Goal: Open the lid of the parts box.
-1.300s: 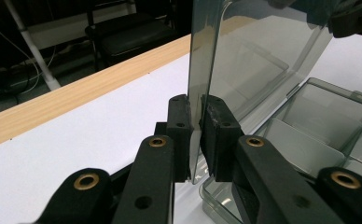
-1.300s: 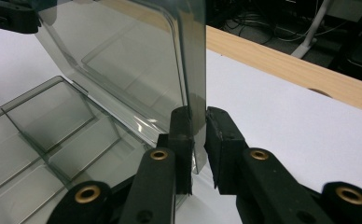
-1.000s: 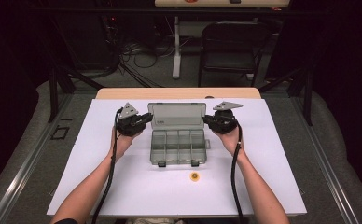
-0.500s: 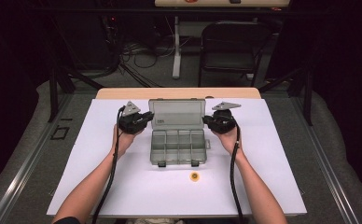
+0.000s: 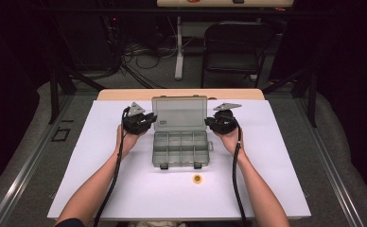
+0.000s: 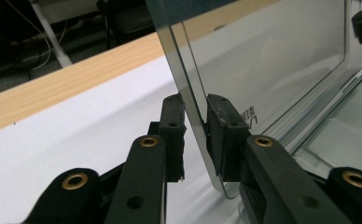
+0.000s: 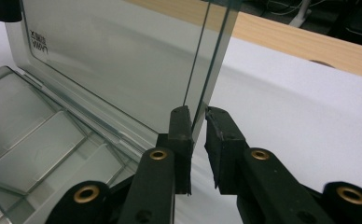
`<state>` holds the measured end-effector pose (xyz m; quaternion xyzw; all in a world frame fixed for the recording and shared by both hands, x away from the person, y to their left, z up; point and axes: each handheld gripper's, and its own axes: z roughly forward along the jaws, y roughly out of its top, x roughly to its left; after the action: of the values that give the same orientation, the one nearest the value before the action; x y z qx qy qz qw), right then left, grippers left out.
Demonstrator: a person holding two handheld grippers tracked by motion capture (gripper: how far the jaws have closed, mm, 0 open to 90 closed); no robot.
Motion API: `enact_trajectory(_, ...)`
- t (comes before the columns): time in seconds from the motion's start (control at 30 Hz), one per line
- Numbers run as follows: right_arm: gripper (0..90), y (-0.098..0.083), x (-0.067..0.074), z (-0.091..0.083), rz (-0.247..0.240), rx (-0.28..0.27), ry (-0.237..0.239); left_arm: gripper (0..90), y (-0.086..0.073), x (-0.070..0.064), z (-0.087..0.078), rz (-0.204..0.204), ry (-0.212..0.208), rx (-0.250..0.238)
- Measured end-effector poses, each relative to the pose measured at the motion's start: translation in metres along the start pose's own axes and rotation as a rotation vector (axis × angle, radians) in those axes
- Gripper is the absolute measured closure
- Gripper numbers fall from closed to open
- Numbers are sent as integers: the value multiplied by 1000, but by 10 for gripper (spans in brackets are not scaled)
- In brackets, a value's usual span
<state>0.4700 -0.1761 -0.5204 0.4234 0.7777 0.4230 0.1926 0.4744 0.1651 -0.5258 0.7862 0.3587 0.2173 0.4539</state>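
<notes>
A clear grey plastic organizer box (image 5: 180, 150) lies open on the white table cover, its lid (image 5: 179, 113) standing up at the back. My left gripper (image 5: 148, 121) is at the lid's left edge. In the left gripper view that edge (image 6: 194, 100) runs between the jaws of the left gripper (image 6: 196, 116), which have just been opening; it rests on the right pad with a sliver of gap at the left pad. My right gripper (image 5: 209, 122) is at the lid's right edge (image 7: 212, 56). There the right gripper (image 7: 198, 122) pinches it between both pads.
A small yellow round piece (image 5: 197, 178) lies on the white cover in front of the box. The wooden table edge (image 5: 181, 93) runs behind the lid. A black chair (image 5: 233, 47) and cables stand on the floor beyond. The box's compartments (image 7: 34, 140) look empty.
</notes>
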Motion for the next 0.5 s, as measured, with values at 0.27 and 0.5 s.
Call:
enact_trajectory(0.27, 670, -6, -4, 14, 2, 66, -3, 669, -10, 4, 12, -4, 17, 80)
enact_trajectory(0.5, 427, -8, -12, 4, 27, 58, 4, 319, -13, 10, 8, -48, -2, 99)
